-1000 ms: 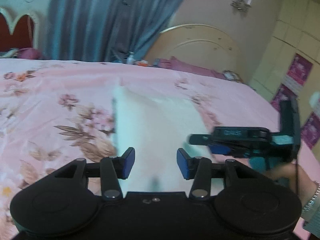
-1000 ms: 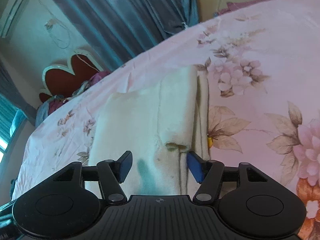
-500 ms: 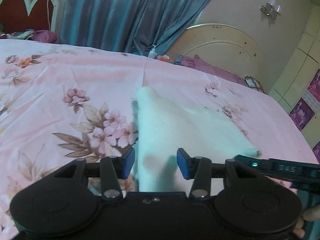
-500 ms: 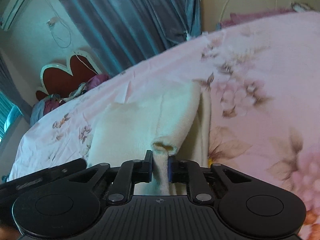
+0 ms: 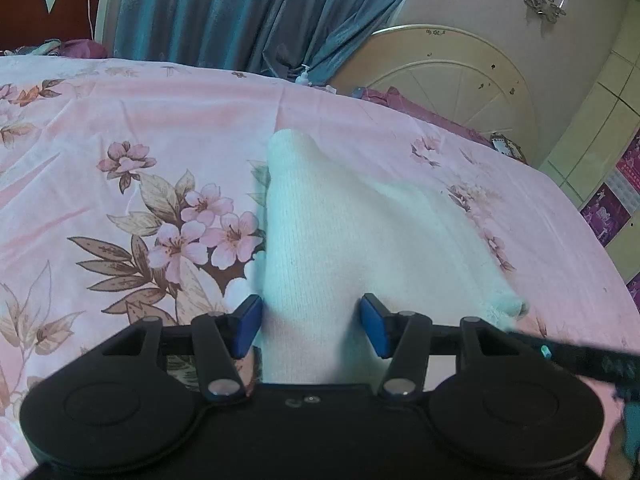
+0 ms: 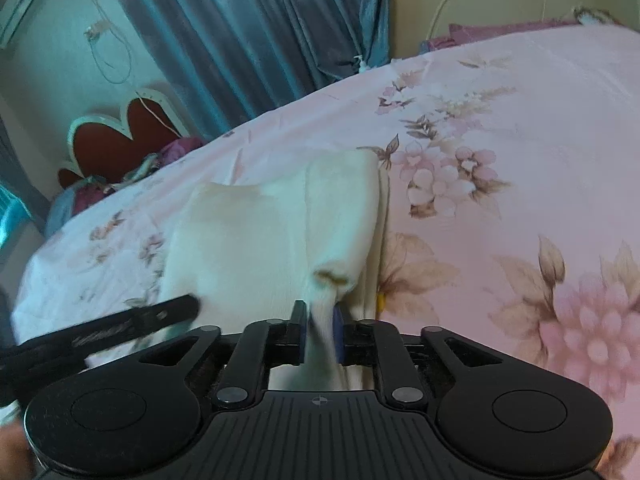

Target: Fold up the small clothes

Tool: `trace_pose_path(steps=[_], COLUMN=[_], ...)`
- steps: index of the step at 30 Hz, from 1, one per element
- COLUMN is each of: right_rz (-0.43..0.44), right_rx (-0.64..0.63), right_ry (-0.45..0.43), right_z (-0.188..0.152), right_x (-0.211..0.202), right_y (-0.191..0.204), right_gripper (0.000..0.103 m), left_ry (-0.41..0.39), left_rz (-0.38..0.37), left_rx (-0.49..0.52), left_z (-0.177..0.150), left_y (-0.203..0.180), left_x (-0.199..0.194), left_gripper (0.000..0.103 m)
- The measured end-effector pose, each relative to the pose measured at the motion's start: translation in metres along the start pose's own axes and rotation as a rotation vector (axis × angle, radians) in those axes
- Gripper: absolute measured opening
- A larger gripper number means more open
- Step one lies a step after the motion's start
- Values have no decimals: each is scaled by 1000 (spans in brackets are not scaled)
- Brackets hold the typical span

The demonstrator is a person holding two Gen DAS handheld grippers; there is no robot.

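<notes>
A small cream knitted garment (image 5: 360, 232) lies partly folded on the pink floral bedsheet (image 5: 120, 140). My left gripper (image 5: 311, 327) is open, its blue pads on either side of the garment's near edge. In the right wrist view the garment (image 6: 256, 240) lies with one sleeve (image 6: 340, 220) folded along its right side. My right gripper (image 6: 318, 332) is shut on the sleeve's cuff end and lifts it slightly. The right gripper shows as a dark bar in the left wrist view (image 5: 580, 356); the left one shows in the right wrist view (image 6: 120, 324).
The bed's cream headboard (image 5: 448, 76) and purple pillows (image 5: 408, 106) lie at the far end. Blue curtains (image 5: 240, 12) hang behind. A red heart-shaped chair back (image 6: 120, 136) and a pile of clothes (image 6: 96, 192) stand beyond the bed's left side.
My right gripper has closed on the sleeve cuff and raised it a little. My left gripper has shifted left along the garment's near edge, still open.
</notes>
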State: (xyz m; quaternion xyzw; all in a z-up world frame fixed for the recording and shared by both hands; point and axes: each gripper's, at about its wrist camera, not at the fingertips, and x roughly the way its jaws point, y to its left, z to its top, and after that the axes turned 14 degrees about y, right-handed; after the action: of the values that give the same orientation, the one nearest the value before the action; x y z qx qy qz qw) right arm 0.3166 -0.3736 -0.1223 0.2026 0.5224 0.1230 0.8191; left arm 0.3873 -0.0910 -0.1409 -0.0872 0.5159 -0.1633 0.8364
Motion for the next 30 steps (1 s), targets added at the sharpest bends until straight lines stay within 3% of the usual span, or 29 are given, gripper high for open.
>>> trace_pose_path(steps=[9, 16, 17, 18, 20, 23, 26, 28, 30], right_rz=[3, -21, -30, -41, -29, -37, -57, -68, -81], right_rx=[-21, -29, -32, -30, -30, -45, -65, -83, -94], right_ry=[69, 64, 61, 59, 65, 66, 59, 80, 95], right_z=[-52, -58, -60, -62, -65, -66, -65, -65, -65], right_x=[-11, -13, -16, -17, -17, -14, -14, -11, -9], right_y=[5, 9, 9, 9, 7, 11, 16, 18, 19], right_gripper=[17, 20, 28, 45, 51, 35, 35, 12, 8], left_ry=[-5, -1, 0, -1, -3, -3, -2, -3, -3], left_rz=[17, 25, 25, 27, 27, 33, 36, 39, 42], left_rx=[18, 22, 21, 22, 20, 18, 17, 18, 16], left_z=[-2, -3, -3, -3, -4, -4, -3, -4, -4], left_y=[-4, -6, -6, -6, -6, -7, -7, -8, -9], left_x=[1, 1, 1, 1, 2, 2, 2, 2, 2], left_gripper=[53, 53, 53, 53, 53, 53, 53, 53, 53])
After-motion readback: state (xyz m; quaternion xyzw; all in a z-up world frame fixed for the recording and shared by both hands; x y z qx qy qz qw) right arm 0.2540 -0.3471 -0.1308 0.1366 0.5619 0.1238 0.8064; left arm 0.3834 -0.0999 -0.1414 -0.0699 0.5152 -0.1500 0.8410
